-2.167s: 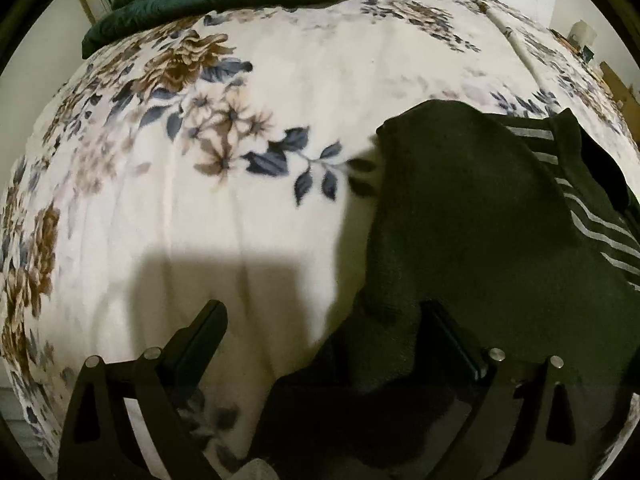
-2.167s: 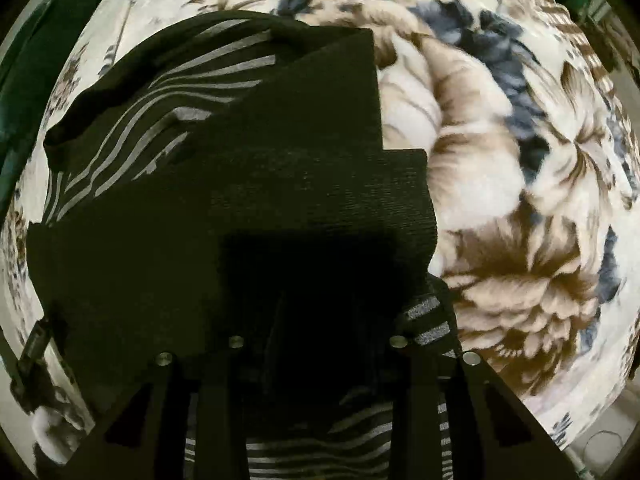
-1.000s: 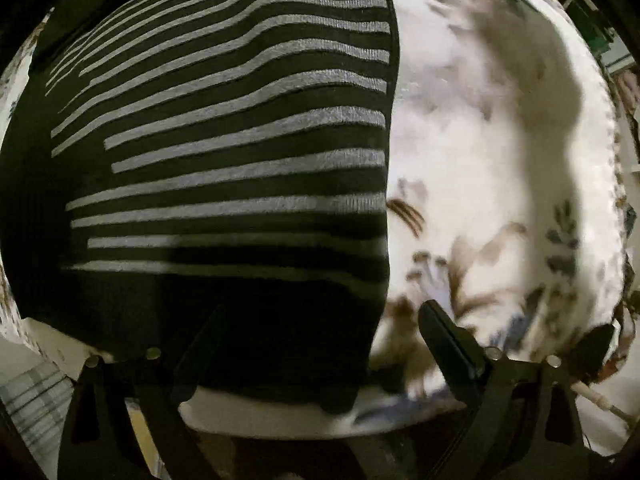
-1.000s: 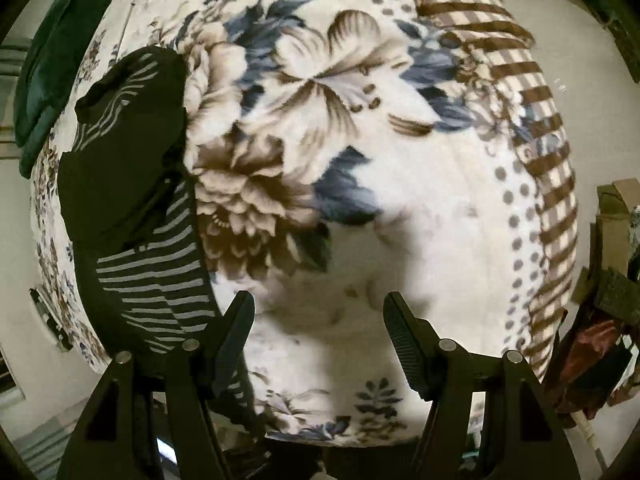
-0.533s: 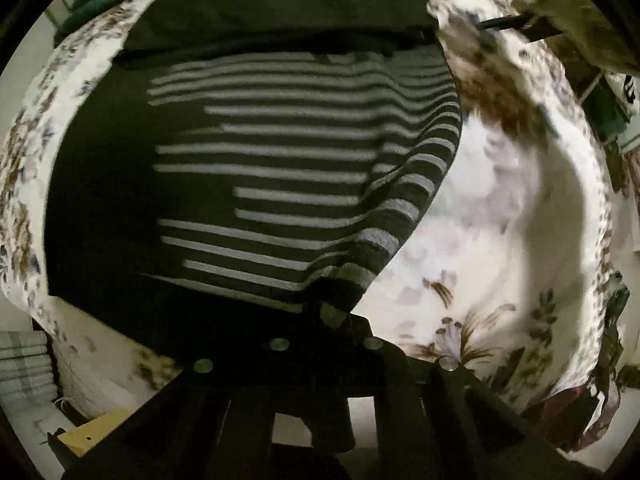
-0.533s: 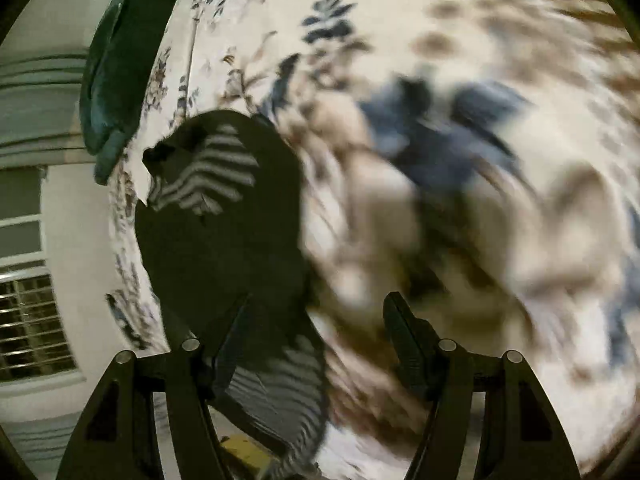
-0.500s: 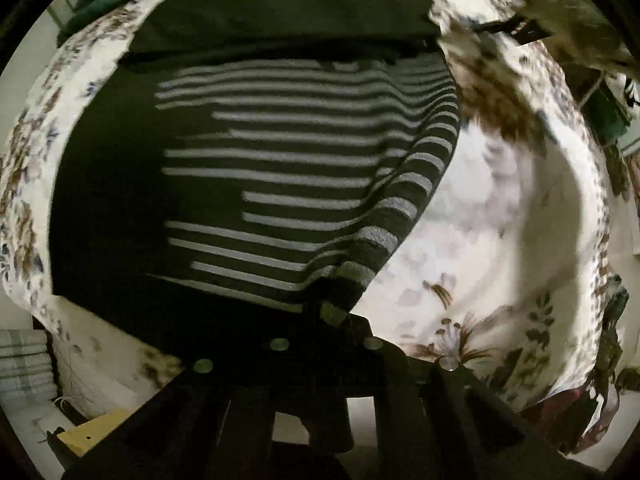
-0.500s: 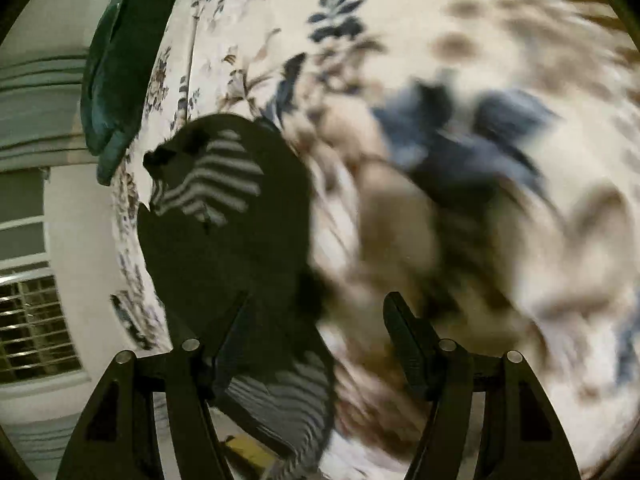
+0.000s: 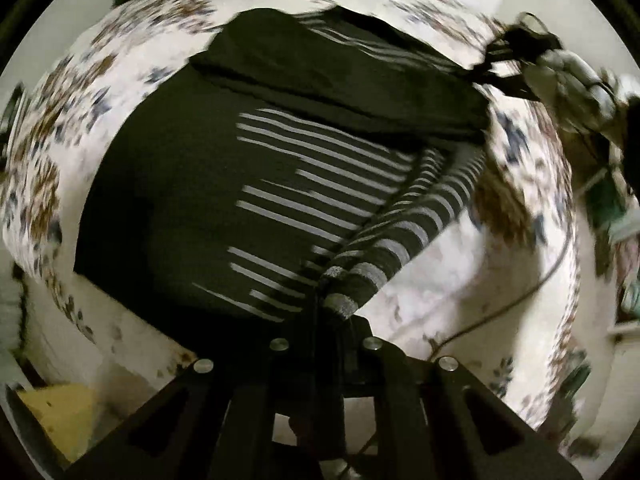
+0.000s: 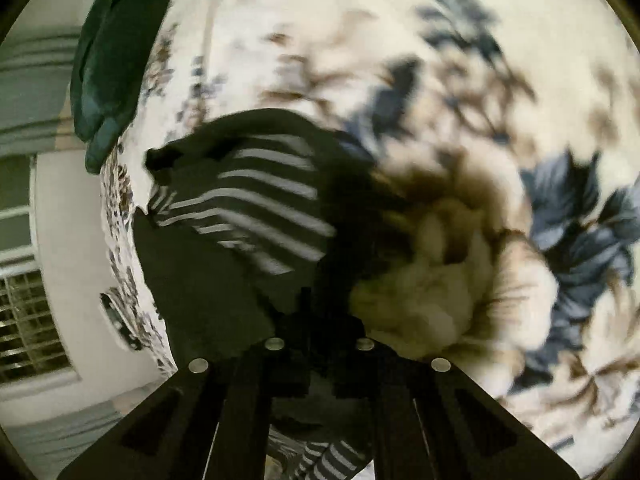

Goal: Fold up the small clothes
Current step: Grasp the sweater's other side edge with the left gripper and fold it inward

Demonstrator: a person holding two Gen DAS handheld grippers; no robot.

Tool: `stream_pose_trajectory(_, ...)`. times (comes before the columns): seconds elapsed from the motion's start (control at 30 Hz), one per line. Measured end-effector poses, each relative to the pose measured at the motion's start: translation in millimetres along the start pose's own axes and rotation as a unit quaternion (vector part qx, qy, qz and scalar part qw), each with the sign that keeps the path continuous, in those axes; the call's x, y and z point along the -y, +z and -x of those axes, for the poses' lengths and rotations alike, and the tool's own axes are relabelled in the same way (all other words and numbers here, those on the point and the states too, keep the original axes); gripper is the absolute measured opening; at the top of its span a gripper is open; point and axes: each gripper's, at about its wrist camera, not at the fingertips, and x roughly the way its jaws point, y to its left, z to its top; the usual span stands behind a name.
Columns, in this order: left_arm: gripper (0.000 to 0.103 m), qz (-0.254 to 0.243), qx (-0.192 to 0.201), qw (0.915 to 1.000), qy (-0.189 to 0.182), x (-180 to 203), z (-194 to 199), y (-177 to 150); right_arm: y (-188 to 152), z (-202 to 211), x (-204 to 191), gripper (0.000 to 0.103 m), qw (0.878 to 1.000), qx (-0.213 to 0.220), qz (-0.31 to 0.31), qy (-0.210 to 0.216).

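A black sweater with grey stripes (image 9: 280, 200) lies on a floral blanket, partly folded, with a plain black layer across its far part. My left gripper (image 9: 326, 320) is shut on a striped edge of it, which rises off the bed in a taut ridge. In the right wrist view the sweater (image 10: 256, 208) lies left of centre, and my right gripper (image 10: 320, 320) is shut on its dark near edge. The right gripper (image 9: 516, 52) also shows blurred at the left wrist view's upper right, at the sweater's far corner, with a person's light sleeve (image 9: 568, 76) behind it.
The floral blanket (image 9: 460, 264) covers the bed all around. A dark green quilt (image 10: 108, 60) lies at the bed's far end. A thin cable (image 9: 520, 296) runs over the blanket on the right. Left of the bed are a wall and a grilled window (image 10: 24, 320).
Both grippers were open a second ago. The left shut on the striped edge and lifted it. The right swept across the blanket to the sweater and closed on its dark edge.
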Motion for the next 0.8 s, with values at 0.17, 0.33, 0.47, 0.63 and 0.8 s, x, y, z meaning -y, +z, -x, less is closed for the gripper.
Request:
stream_pose_trajectory(0.17, 0.004, 0.076, 0.01, 0.9969, -0.021, -61, 13, 15, 5, 30, -102, 0.005, 0.998, 0.017, 0.053, -0.04)
stream_pose_trajectory(0.33, 0.004, 0.141, 0.023, 0.9893, -0.028, -134, 18, 32, 17, 13, -208, 0.005, 0.992, 0.017, 0.094, -0.086)
stream_pose_trajectory(0.47, 0.004, 0.185, 0.028, 0.9817, -0.037, -188, 12, 42, 33, -34, -290, 0.005, 0.989, 0.014, 0.102, -0.104)
stream_pose_trajectory(0.63, 0.003, 0.231, 0.016, 0.972, -0.041, -249, -9, 44, 49, -122, -379, 0.005, 0.983, 0.002, 0.122, -0.137)
stream_pose_trajectory(0.8, 0.007, 0.295, -0.04, 0.9526, -0.061, -311, -55, 26, 73, -213, -412, 0.008, 0.987, -0.04, 0.087, -0.125)
